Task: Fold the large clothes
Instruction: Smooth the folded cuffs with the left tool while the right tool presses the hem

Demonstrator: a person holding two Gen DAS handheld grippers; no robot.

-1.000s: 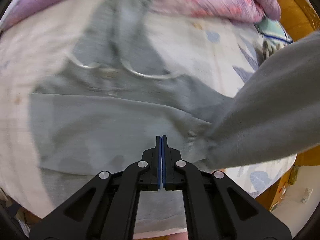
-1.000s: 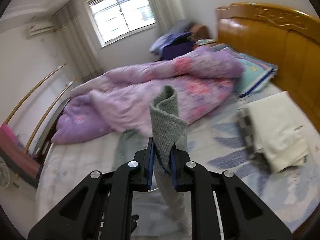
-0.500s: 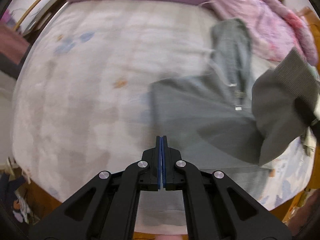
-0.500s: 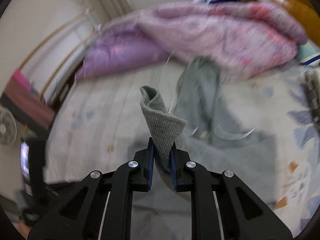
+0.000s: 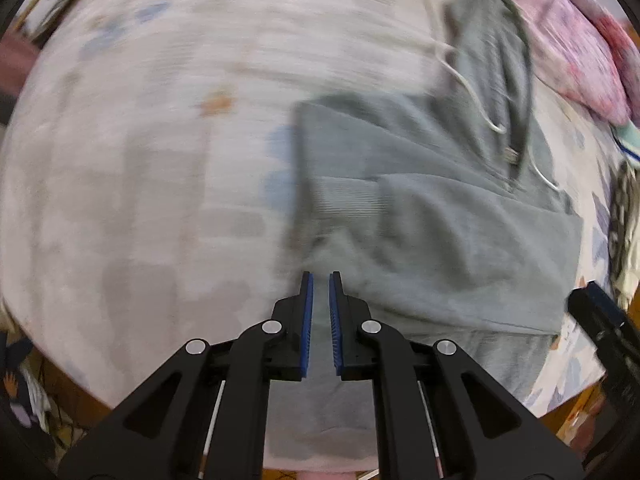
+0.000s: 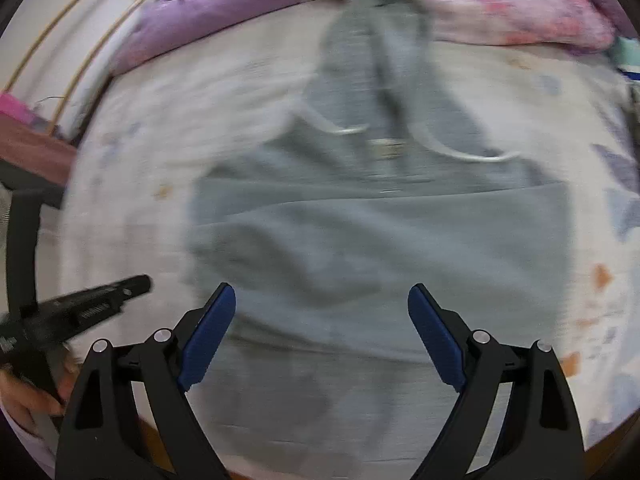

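Since a second ago, your right gripper (image 6: 322,300) has let go of the ribbed sleeve cuff it was pinching; its blue-padded jaws are opening wide with nothing between them, above the grey hooded sweatshirt (image 6: 380,232). From the left: thin curved wooden rails (image 6: 80,40) run along the pale wall, then a purple quilt (image 6: 208,12) and a pink floral duvet (image 6: 500,4) are bunched at the far side. The white printed bedsheet (image 5: 140,160) covers the mattress, with the sweatshirt lying flat on it, sleeve folded across its body. Your left gripper (image 5: 321,280) is opening slightly at the garment's edge, clamping nothing.
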